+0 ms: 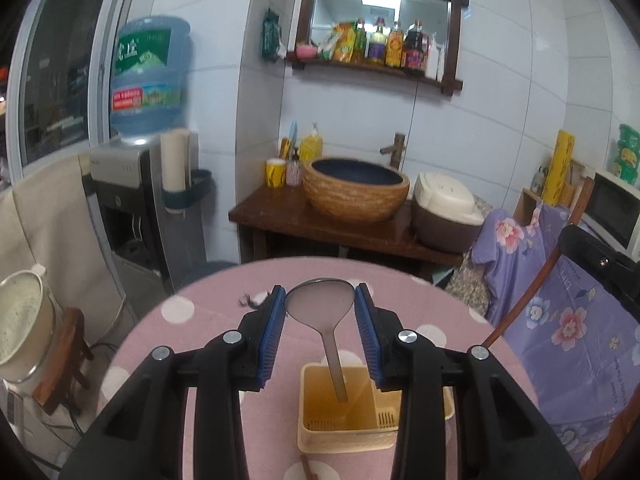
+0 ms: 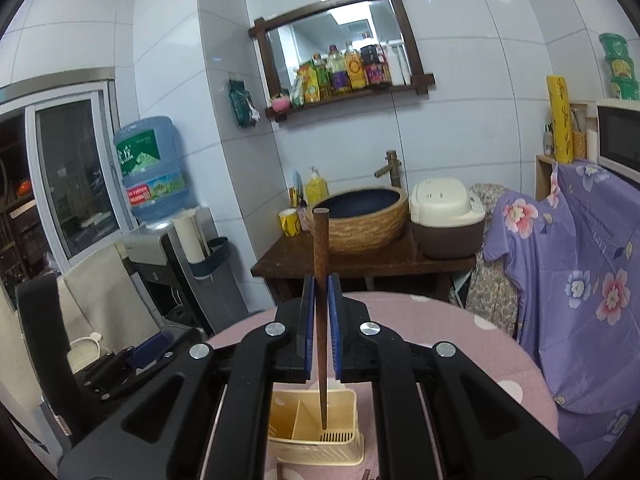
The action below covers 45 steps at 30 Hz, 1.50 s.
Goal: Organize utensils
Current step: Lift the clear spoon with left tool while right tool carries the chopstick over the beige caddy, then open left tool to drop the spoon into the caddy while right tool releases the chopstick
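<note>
The left gripper (image 1: 320, 300) has its blue pads (image 1: 272, 336) clamped on the bowl of a metal spoon (image 1: 320, 304), one pad on each side of the bowl, so the jaws stand partly apart. The spoon hangs handle-down, and its handle end sits over the left compartment of the cream utensil holder (image 1: 316, 440) — whether it touches the floor of the holder cannot be told.

The right gripper (image 2: 321, 320) is pressed almost together on a dark wooden chopstick (image 2: 321, 280), held upright, thick end up. Its thin tip points into the right-hand compartment of the utensil holder (image 2: 348, 452), just above the slotted floor.

The holder stands on a round table with a pink, white-dotted cloth (image 1: 168, 344); apart from the hanging utensils, its compartments look bare. A brown stick end (image 1: 307, 468) lies on the cloth just in front of the holder.

Beyond the table's far edge stand a wooden washstand with a basin (image 1: 356, 192) and a rice cooker (image 1: 444, 208). A chair draped in purple flowered cloth (image 1: 572, 332) stands close on the right.
</note>
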Each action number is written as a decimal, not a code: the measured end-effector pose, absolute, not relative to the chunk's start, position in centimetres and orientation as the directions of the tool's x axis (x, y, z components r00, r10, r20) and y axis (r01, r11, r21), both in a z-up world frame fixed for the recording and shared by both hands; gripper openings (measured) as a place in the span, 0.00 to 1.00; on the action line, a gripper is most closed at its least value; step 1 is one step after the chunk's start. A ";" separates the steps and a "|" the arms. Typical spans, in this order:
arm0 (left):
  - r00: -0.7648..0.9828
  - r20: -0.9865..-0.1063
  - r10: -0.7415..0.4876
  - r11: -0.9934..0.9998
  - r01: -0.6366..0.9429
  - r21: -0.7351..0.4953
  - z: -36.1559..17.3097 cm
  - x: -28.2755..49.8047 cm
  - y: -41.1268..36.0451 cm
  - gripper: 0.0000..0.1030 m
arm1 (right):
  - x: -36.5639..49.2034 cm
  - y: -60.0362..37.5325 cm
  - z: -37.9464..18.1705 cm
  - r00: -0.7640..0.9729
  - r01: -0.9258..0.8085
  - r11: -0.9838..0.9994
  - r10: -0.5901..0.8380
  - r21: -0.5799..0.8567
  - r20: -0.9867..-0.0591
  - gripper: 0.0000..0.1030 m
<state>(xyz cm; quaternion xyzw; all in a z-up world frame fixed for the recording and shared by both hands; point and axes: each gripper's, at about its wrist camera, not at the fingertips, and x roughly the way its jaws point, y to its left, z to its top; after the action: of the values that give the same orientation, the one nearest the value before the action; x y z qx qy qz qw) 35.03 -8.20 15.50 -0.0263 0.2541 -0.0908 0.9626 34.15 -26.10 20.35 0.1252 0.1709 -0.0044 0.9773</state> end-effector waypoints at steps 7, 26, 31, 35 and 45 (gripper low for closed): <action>0.822 -0.539 -0.185 0.983 0.164 -0.087 11.8 35.5 -8.4 0.35 | 35.2 -26.1 16.0 0.914 0.060 0.964 0.051 0.258 -0.403 0.07; 0.791 -0.592 -0.153 0.985 0.168 -0.031 7.1 35.6 -9.6 0.35 | 35.7 -26.4 12.3 0.892 0.065 0.958 0.070 0.280 -0.447 0.08; 0.788 -0.594 -0.163 0.984 0.175 -0.038 7.2 35.6 -9.4 0.35 | 35.8 -26.6 11.9 0.892 0.070 0.956 0.068 0.285 -0.447 0.08; 0.790 -0.590 -0.168 0.982 0.185 -0.031 7.2 35.3 -9.6 0.47 | 35.6 -26.5 11.6 0.892 0.068 0.955 0.070 0.287 -0.447 0.19; 0.828 -0.528 -0.189 0.981 0.182 -0.067 7.8 32.2 -7.9 0.74 | 32.0 -27.1 11.6 0.920 0.073 0.956 0.045 0.283 -0.389 0.42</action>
<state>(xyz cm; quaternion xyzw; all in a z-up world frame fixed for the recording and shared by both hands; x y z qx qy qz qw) 32.24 -7.86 7.84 -0.0068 0.2770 -0.0969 0.9559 32.01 -27.10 11.61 0.1478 0.1999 -0.0072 0.9686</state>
